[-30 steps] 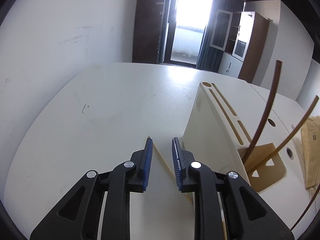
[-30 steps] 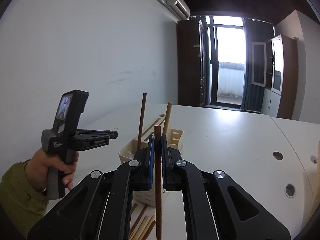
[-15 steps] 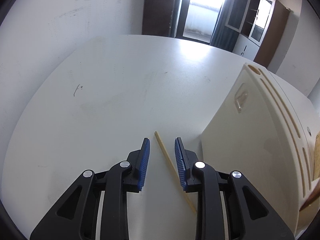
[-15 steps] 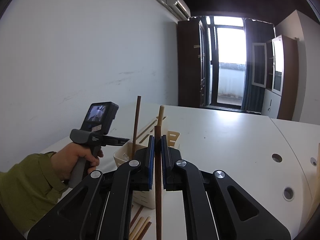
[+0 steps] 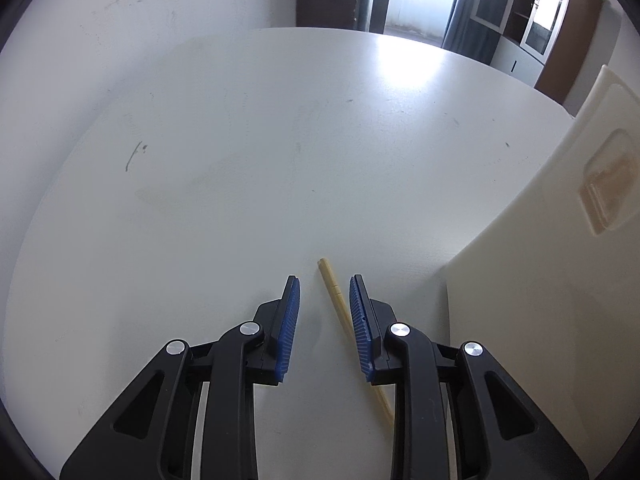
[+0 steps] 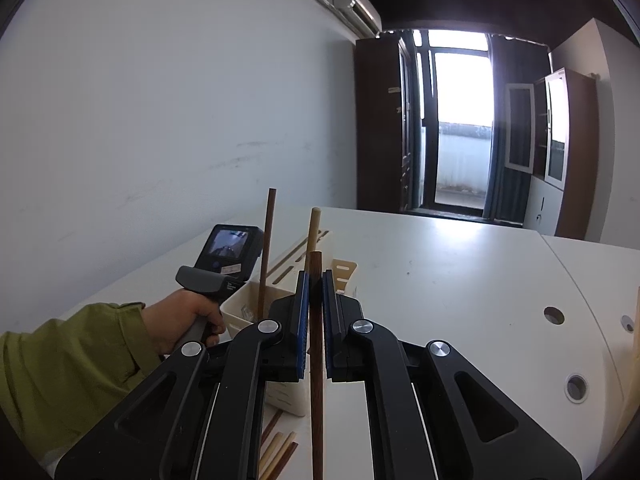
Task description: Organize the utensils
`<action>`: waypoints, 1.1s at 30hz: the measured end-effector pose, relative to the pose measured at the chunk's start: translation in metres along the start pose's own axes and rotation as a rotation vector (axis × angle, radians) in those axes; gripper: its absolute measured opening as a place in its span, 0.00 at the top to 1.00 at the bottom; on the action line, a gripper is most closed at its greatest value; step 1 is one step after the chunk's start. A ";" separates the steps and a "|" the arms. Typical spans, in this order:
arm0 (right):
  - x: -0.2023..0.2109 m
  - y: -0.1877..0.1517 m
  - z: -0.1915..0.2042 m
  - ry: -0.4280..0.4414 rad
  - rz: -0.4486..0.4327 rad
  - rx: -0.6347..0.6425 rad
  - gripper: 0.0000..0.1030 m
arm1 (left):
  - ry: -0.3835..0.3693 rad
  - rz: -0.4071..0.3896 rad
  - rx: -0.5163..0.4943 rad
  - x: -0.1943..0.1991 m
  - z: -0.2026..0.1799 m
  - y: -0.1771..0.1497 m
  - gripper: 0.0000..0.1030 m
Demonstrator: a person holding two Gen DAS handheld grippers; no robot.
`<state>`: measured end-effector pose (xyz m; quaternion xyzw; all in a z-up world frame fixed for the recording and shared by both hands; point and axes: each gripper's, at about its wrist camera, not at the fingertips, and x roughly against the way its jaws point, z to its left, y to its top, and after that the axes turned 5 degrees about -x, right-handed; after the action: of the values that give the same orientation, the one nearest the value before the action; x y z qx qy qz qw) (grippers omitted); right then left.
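A light wooden chopstick (image 5: 332,284) lies flat on the white table (image 5: 280,140), beside the cream utensil holder (image 5: 540,280). My left gripper (image 5: 325,277) points down over it, open, with the chopstick's far end between the blue pads and closer to the right one. My right gripper (image 6: 316,274) is shut on a dark brown chopstick (image 6: 316,400) that stands upright. In the right wrist view the holder (image 6: 256,304) has a dark chopstick (image 6: 267,248) and a light one (image 6: 313,228) standing in it.
Several loose chopsticks (image 6: 280,448) lie on the table below my right gripper. A hand (image 6: 184,320) in a green sleeve (image 6: 68,368) grips the left gripper's handle at the holder's left side. Round holes (image 6: 554,315) pierce the tabletop at right. A white wall borders the table's left.
My left gripper has sunk and tipped down towards the table beside the holder, and the light chopstick's end now lies between its jaws. The right gripper and its chopstick have not moved.
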<state>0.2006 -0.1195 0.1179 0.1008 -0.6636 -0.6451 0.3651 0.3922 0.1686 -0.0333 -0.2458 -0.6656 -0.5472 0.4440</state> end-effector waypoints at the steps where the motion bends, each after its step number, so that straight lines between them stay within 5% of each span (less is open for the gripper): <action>1: -0.001 0.001 0.000 0.000 0.001 0.000 0.93 | 0.000 0.007 0.003 -0.002 -0.001 0.001 0.75; 21: -0.005 0.004 -0.005 0.008 0.013 0.001 0.93 | 0.048 0.083 -0.021 -0.031 -0.016 0.012 0.76; 26: -0.008 0.003 -0.004 0.011 0.019 0.003 0.93 | 0.076 0.102 -0.031 -0.035 -0.016 0.018 0.92; 33: -0.008 0.003 -0.005 0.010 0.020 0.003 0.93 | 0.076 0.098 -0.061 -0.035 -0.016 0.020 0.96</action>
<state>0.2108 -0.1181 0.1173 0.0981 -0.6638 -0.6397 0.3748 0.4305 0.1650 -0.0532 -0.2707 -0.6185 -0.5536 0.4876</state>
